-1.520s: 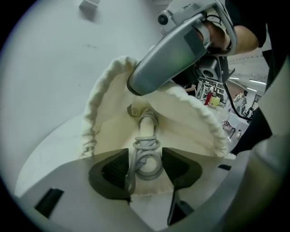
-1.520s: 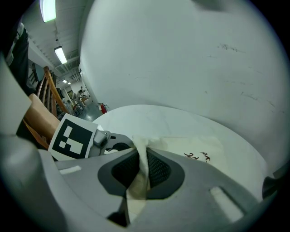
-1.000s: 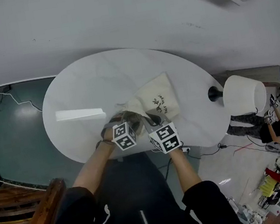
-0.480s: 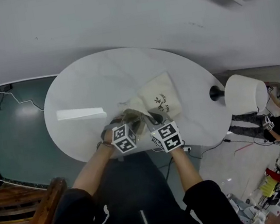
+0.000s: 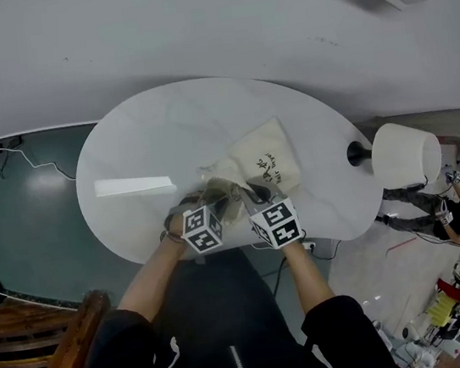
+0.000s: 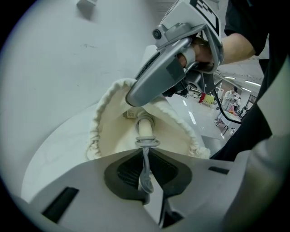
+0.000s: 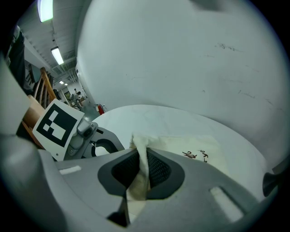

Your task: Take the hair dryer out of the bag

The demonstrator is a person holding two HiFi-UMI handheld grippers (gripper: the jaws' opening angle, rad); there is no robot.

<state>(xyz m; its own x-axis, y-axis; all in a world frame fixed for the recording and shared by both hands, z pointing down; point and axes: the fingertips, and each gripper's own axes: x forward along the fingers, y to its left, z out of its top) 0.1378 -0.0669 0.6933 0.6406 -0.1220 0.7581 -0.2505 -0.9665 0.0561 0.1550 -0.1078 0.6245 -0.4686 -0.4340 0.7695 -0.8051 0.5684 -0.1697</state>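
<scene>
One white table (image 5: pixel 139 149), cloth bag (image 5: pixel 265 161) lying on it. Right gripper (image 7: pixel 142 174) pinches the bag's rim. Left gripper (image 6: pixel 146 176) jaws, just closing, nip the cord (image 6: pixel 146 154) (hair dryer (image 6: pixel 145 127) mostly inside the bag). Pull-out looks ready.

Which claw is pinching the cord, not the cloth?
The left gripper: its jaws have just been closing on the grey cord; the right gripper pinches cloth of the bag.
</scene>
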